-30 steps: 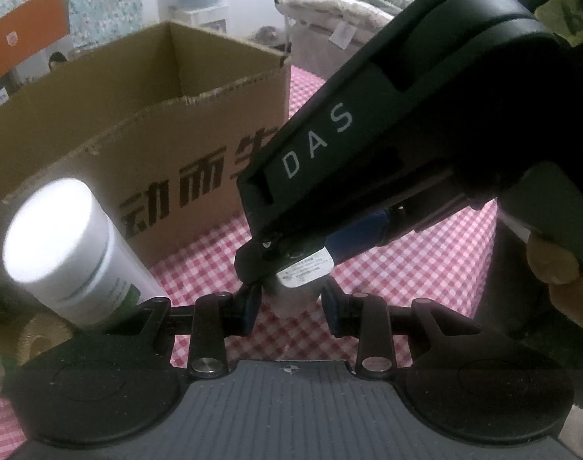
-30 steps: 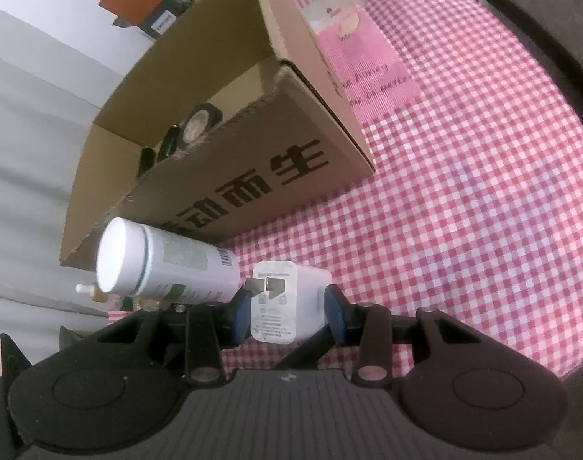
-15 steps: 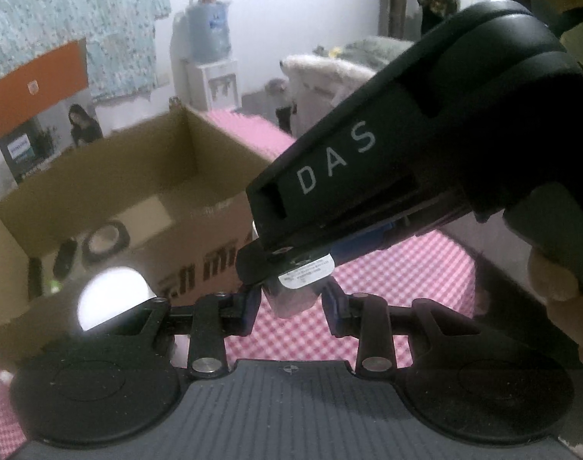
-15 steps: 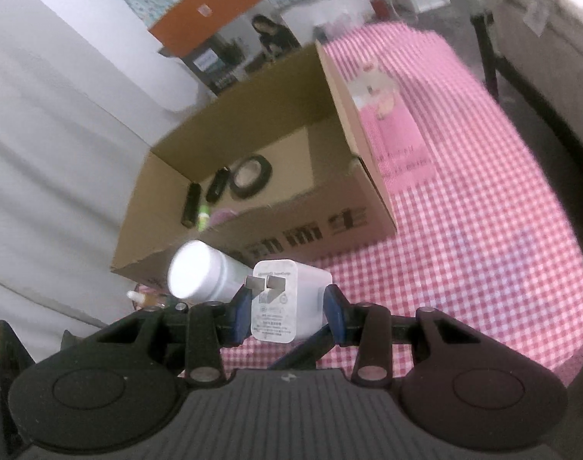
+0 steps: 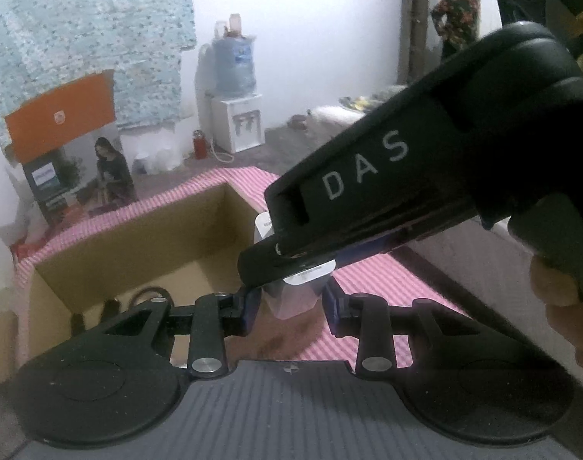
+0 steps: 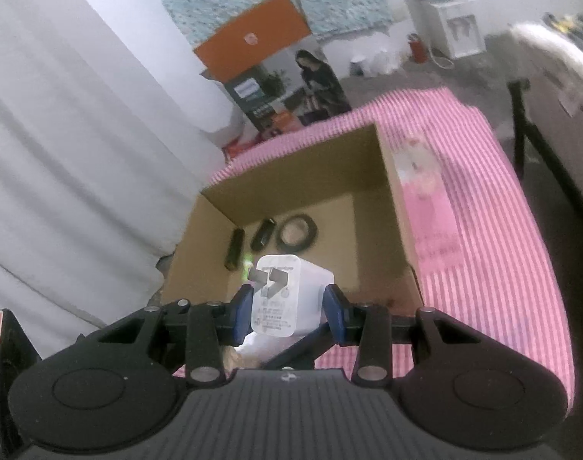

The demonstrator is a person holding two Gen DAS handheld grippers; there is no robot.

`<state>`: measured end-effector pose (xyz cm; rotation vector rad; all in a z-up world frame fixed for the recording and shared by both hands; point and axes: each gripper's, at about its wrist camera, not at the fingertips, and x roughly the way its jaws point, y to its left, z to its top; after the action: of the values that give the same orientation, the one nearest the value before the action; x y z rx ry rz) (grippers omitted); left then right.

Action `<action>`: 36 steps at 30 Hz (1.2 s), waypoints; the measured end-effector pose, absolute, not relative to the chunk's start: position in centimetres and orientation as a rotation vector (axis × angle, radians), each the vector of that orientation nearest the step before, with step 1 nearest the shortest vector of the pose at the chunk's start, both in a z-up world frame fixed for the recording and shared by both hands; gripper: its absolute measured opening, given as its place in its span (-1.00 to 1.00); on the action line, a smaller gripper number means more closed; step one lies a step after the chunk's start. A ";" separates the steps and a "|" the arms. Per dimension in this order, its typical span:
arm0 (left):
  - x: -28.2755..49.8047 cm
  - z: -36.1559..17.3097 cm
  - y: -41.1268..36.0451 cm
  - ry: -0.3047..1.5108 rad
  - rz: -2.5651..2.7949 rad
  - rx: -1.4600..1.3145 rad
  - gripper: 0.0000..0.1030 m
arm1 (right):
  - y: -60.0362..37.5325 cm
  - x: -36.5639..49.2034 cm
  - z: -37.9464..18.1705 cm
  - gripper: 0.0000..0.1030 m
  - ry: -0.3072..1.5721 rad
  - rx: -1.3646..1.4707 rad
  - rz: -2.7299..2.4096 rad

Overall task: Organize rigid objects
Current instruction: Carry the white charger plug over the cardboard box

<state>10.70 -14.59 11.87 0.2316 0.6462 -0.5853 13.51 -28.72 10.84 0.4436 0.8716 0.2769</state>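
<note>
My right gripper is shut on a white wall-plug charger, prongs facing the camera, hanging above the near wall of an open cardboard box. My left gripper is shut on a small pale, translucent object with a white label. What that object is I cannot tell. The right tool's black housing crosses the left wrist view just above it, with a hand on its handle at the right edge. In the box lie a black tape ring and two dark stick-shaped items.
The box stands on a pink checked tablecloth. A pink printed card lies to its right. Behind the table are an orange-topped carton, a water dispenser and a black stand. A white curtain hangs on the left.
Both grippers have risen with their objects still held. The view now looks down into the box, and the white-capped bottle seen earlier has dropped out of sight.
</note>
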 end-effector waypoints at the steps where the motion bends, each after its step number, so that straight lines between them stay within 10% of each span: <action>1: 11.5 12.4 -14.4 0.649 -0.575 0.227 -0.35 | -28.6 14.3 11.4 -0.16 0.873 0.440 0.284; 36: 34.1 -0.4 -12.5 1.275 -0.475 0.004 -0.34 | -24.8 39.5 -0.1 -0.21 1.284 0.401 0.338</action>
<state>34.07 -12.47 -0.42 0.0042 1.2753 -0.4749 39.48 -24.80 -0.07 0.4008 1.2840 0.3378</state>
